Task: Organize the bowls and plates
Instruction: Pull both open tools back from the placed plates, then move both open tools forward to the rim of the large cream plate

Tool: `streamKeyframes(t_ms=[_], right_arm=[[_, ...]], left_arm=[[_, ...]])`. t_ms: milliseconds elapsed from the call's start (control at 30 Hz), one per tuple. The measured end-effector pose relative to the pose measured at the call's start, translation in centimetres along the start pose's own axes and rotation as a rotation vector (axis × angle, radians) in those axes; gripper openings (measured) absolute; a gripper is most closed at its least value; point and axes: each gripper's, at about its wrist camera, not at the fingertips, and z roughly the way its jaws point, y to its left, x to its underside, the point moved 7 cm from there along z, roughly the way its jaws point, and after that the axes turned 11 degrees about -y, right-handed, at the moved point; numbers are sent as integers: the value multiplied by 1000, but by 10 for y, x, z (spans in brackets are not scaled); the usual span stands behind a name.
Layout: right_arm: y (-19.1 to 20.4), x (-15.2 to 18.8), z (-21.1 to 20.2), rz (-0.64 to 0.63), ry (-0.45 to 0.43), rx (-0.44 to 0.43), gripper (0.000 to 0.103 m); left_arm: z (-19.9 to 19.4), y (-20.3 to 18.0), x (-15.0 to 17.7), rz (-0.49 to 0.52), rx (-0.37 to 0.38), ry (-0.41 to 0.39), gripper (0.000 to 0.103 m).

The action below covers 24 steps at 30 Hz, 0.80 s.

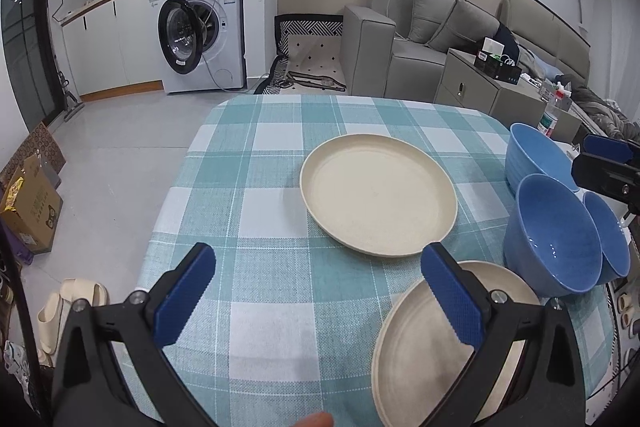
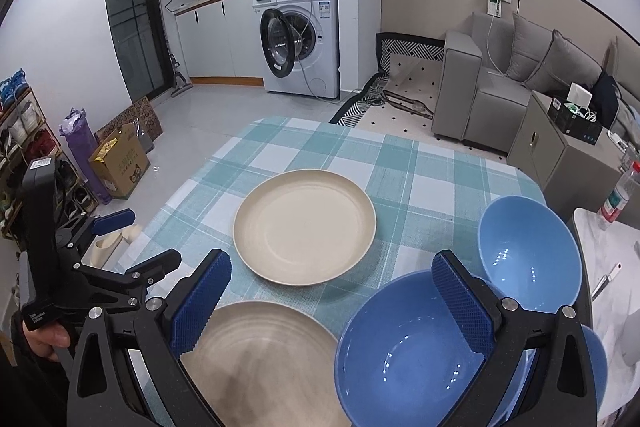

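Observation:
Two cream plates lie on the teal checked tablecloth: the far plate near the middle, the near plate at the front. Three blue bowls cluster at the right: a far bowl, a near bowl, and a third bowl, partly hidden. My left gripper is open above the cloth, left of the near plate. My right gripper is open over the near plate and the near bowl. Neither holds anything.
A washing machine with its door open stands across the floor; a grey sofa and cabinet stand behind the table. A cardboard box, slippers and a shoe rack are left of the table. A white side table with a bottle adjoins the right.

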Motion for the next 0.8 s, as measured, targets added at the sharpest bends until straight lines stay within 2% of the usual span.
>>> streamKeyframes(t_ms=[367,800], right_arm=[[-11,1,46,30,52,25,102],[-11,18,80,27,100,15,102]], left_arm=[[30,12,-4,-14,4,45,103],[63,19,-3,-38,3,84,101]])
